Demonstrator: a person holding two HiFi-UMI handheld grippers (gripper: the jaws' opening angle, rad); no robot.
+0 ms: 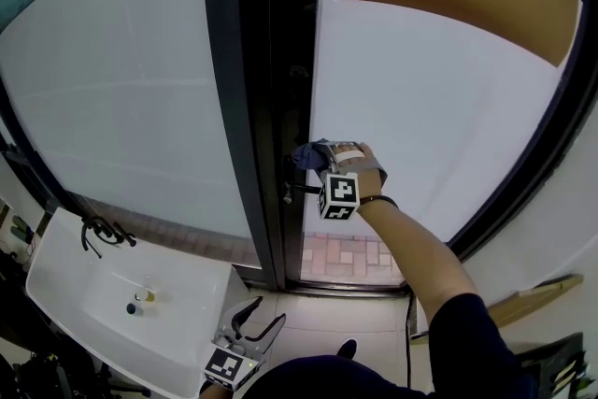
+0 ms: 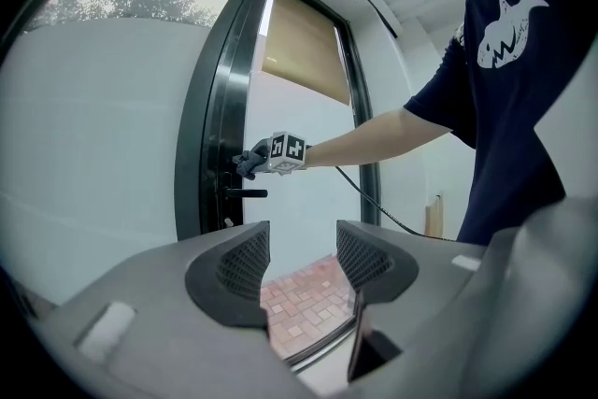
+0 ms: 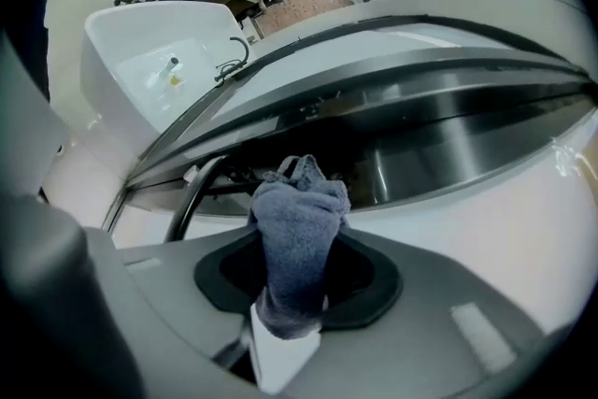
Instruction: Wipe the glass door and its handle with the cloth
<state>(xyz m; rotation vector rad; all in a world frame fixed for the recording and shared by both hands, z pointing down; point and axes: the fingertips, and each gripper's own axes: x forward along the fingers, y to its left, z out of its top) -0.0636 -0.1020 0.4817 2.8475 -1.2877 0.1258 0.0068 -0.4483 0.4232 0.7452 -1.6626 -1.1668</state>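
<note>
Two hand-held tools are in view. The right tool [image 1: 316, 162] is clenched on a blue-grey terry cloth [image 3: 299, 220]. The cloth's bunched upper end sticks out past the jaws, while its lower end is buried between them. In the head view the cloth sits at the dark metal edge of the frosted glass door [image 1: 430, 98], just above the slim black lever handle [image 1: 301, 190]. Whether it actually touches the metal is hard to make out, since its folds cover the spot. The right gripper view shows the handle only in part. The left tool [image 2: 302, 264] hangs low, well apart from the door, jaws spread and holding nothing; only pinkish paving [image 2: 299, 299] shows through the gap. A white washbasin [image 1: 65, 266] stands at the left.
</note>
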